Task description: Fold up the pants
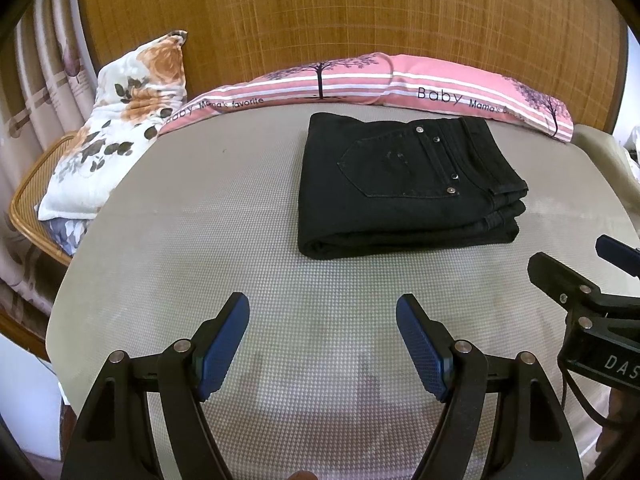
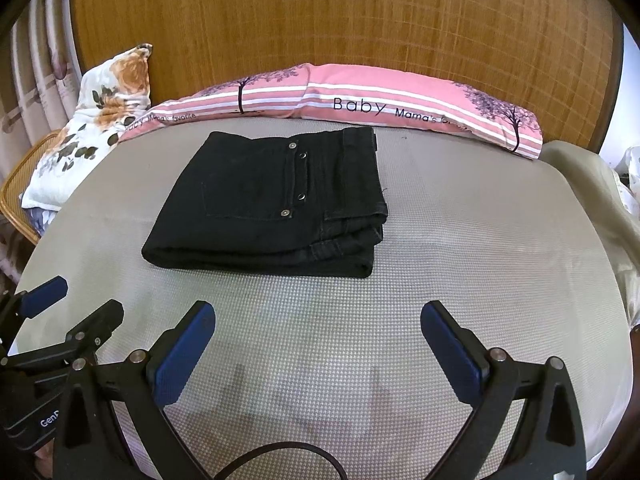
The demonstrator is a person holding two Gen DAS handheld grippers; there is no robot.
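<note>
Left wrist view shows the pants [image 1: 404, 192] already folded into a compact black stack on the grey mat [image 1: 200, 240], back pocket up and the waistband layers piled at the right edge. The stack sits toward the far side of the mat, just in front of the pink pillow [image 1: 440, 88] and well apart from both tools; a flowered pillow [image 1: 120, 120] leans at the far left. The left gripper [image 1: 322, 320] hovers over bare mat with its blue pads spread wide and nothing between them. From the right wrist view, the right gripper [image 2: 318, 328] is likewise spread and empty — near the front of the mat, short of the stack.

Judging by the tidy edges and the several layers visible at the side, the folding looks finished — or nearly so. At most a small squaring-up of the slightly uneven waistband corner seems left.
</note>
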